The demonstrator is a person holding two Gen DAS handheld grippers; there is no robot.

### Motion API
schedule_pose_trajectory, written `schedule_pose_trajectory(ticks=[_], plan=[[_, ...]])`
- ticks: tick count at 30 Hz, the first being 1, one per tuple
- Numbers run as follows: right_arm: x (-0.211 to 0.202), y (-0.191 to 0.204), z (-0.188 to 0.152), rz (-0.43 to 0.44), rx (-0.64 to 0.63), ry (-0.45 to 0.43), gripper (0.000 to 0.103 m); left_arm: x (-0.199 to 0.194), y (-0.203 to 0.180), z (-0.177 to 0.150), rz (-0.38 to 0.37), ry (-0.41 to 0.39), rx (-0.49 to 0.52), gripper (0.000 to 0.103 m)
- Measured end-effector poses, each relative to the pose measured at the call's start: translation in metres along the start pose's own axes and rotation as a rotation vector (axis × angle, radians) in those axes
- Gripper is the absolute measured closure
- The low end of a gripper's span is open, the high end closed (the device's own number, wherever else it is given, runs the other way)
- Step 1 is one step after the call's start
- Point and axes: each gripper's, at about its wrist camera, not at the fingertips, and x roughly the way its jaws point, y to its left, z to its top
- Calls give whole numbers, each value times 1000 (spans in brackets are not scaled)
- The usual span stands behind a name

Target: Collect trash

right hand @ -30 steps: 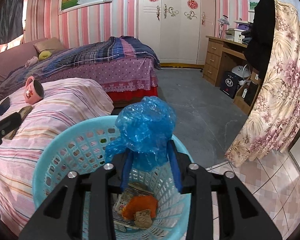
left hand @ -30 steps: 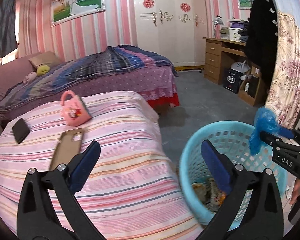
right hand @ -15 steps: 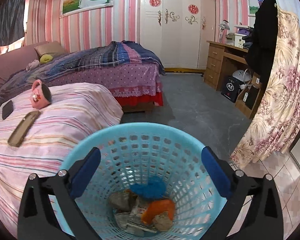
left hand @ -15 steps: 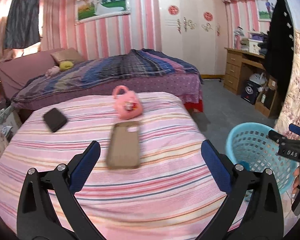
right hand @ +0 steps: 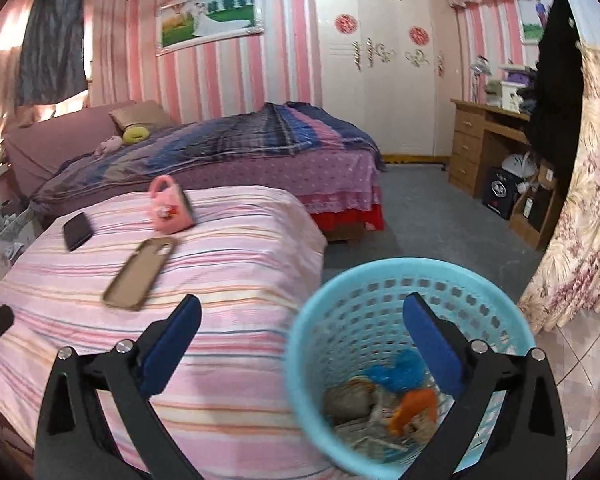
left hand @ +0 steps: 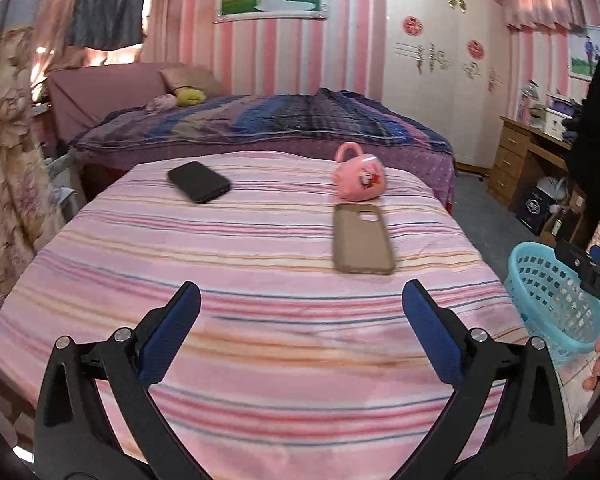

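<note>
A light blue mesh basket point(right hand: 384, 280) stands on the floor beside the striped bed; it shows at the right edge of the left wrist view as the basket point(left hand: 548, 300). Inside lie a crumpled blue plastic bag point(right hand: 396, 370), an orange scrap point(right hand: 416, 402) and other wrappers. My right gripper point(right hand: 302, 338) is open and empty, its right finger over the basket's mouth, its left finger over the bed. My left gripper point(left hand: 302, 334) is open and empty above the pink striped bedspread point(left hand: 260, 280). The right gripper's tip point(left hand: 596, 276) shows at the right, over the basket.
On the bed lie a black phone point(left hand: 199, 182), a brown phone case point(left hand: 362, 238) and a pink toy bag point(left hand: 358, 178). Behind stands a second bed with a plaid blanket point(left hand: 280, 120). A wooden desk point(right hand: 488, 148) and a floral curtain point(right hand: 580, 220) are on the right.
The right gripper opened and dropped the blue bag into the basket, then swung left. The left gripper swept left from the basket to over the bed.
</note>
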Motion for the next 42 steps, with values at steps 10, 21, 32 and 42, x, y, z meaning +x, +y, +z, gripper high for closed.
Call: schedule_pose_trajectory(ticks=[10,21,32,42], plan=[[-44,51,-25,75,-61,-13,5,-30,10,-10,24,-53,32,5],[-64,79,-37,59,-109,-70,5,-45,17,-10,43,-108,35,5],[-65,81,-33,56,-100,-80,5,-53,17,-13,46,-161,37,5],[-70,90,-32,49,-146,-111,5,-51,15,-11,38,-167,40,5]])
